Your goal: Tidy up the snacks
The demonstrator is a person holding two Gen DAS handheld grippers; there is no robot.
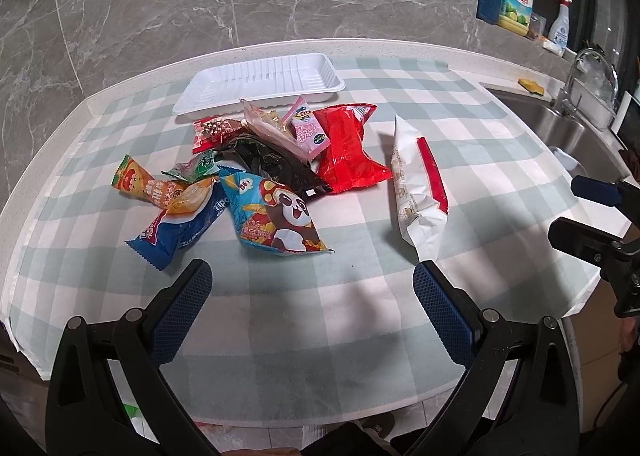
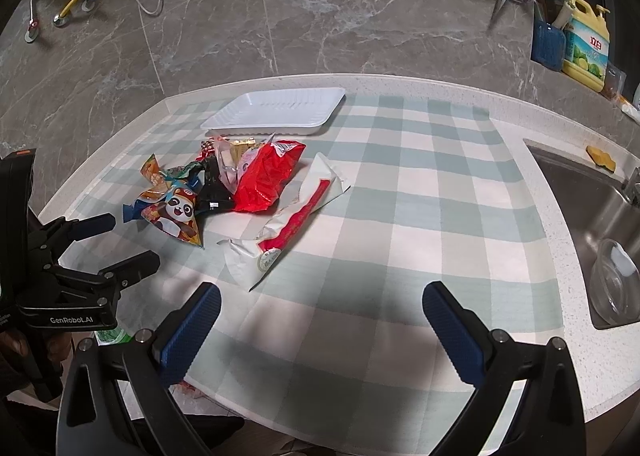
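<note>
White-and-red snack packet lies alone on the checked tablecloth, just apart from the main heap, and is the outlying piece nearest both tools. Long axis runs diagonally in the right wrist view: near end low and left, toward the camera, far end up and right, close beside the red foil bag. In the left wrist view the same packet runs almost straight away from the camera, with its near tip just above the left tool's right-hand finger. Right gripper hangs over the cloth, jaws spread wide, nothing between them; packet sits ahead and left of its centre line. Left gripper equally wide open and empty; the panda-print bag is straight ahead of it, the white packet off to its right. Judgement: either arm could reach the white packet; a grasp across its narrow width would need the jaws turned square to that diagonal. Empty white plastic tray waits behind the heap, against the counter's back edge, the likely destination. Sink lies to the right, well apart.
</note>
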